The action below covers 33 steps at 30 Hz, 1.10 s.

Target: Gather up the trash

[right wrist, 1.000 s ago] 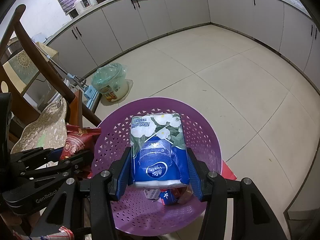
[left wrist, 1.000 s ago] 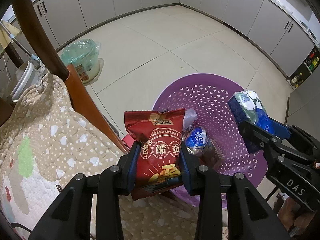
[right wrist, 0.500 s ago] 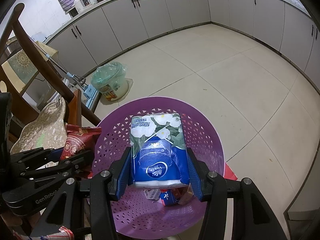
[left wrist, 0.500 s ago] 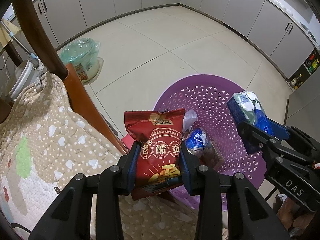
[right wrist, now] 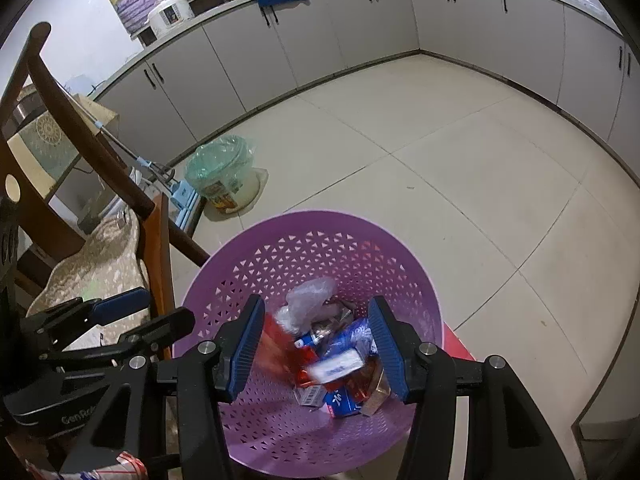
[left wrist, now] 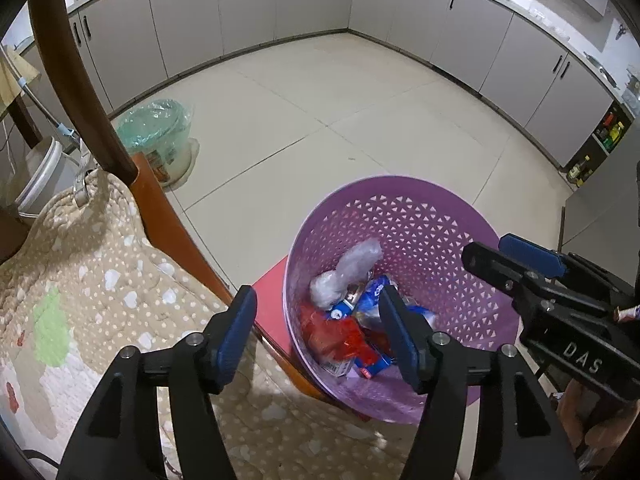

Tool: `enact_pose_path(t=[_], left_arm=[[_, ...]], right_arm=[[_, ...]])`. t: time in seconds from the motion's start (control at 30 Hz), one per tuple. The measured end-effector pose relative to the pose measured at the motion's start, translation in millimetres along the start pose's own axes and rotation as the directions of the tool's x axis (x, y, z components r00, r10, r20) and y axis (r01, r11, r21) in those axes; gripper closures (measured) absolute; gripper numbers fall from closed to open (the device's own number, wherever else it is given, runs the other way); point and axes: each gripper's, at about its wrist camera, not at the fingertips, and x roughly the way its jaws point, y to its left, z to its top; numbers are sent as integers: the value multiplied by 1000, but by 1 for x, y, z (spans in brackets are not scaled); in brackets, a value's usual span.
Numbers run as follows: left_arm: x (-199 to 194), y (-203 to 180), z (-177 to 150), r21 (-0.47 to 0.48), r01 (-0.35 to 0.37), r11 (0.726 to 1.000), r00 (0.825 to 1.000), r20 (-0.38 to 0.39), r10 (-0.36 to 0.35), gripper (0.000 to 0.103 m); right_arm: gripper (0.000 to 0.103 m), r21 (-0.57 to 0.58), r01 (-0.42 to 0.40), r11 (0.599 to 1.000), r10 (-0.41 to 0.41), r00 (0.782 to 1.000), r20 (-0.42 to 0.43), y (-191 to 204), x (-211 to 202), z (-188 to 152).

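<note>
A purple perforated basket (left wrist: 400, 184) (right wrist: 320, 220) stands below both grippers. In it lie a red snack bag (left wrist: 340, 336), a clear plastic bag (left wrist: 352, 264) and several small wrappers. My left gripper (left wrist: 318, 328) hangs over the basket's near left rim. Its jaws are opening and nothing is between them. My right gripper (right wrist: 318, 346) is over the basket with its jaws opening too, and its pads touch nothing. Under it, blurred in the basket, are the red snack bag (right wrist: 280, 344) and the blue tissue pack (right wrist: 340, 364). Each gripper shows in the other's view: right gripper (left wrist: 516, 260), left gripper (right wrist: 148, 314).
A wooden chair with a dotted beige cushion (left wrist: 80, 280) crowds the left side, and its dark curved back (left wrist: 76, 92) rises beside the basket. A red stool (left wrist: 272, 292) carries the basket. A pot under green plastic (left wrist: 156, 132) sits on the tiled floor; grey cabinets line the walls.
Both grippers have let go. The red snack bag left the left jaws and the blue tissue pack left the right jaws; both dropped into the purple basket.
</note>
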Motion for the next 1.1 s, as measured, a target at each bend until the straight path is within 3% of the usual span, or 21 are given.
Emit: enact_pose_path(t=[0.37,1.1], left_arm=[[-25,4,-8,-35,-2,999,1000,30,3,27],[-90,7,-39,-80,-29,996,997,65,34,24]], right_arm=[[43,23,7,1000,-8,1000,19,-2,-18,-6],[38,5,-2,1000,2,997,71,28,-71,-40]])
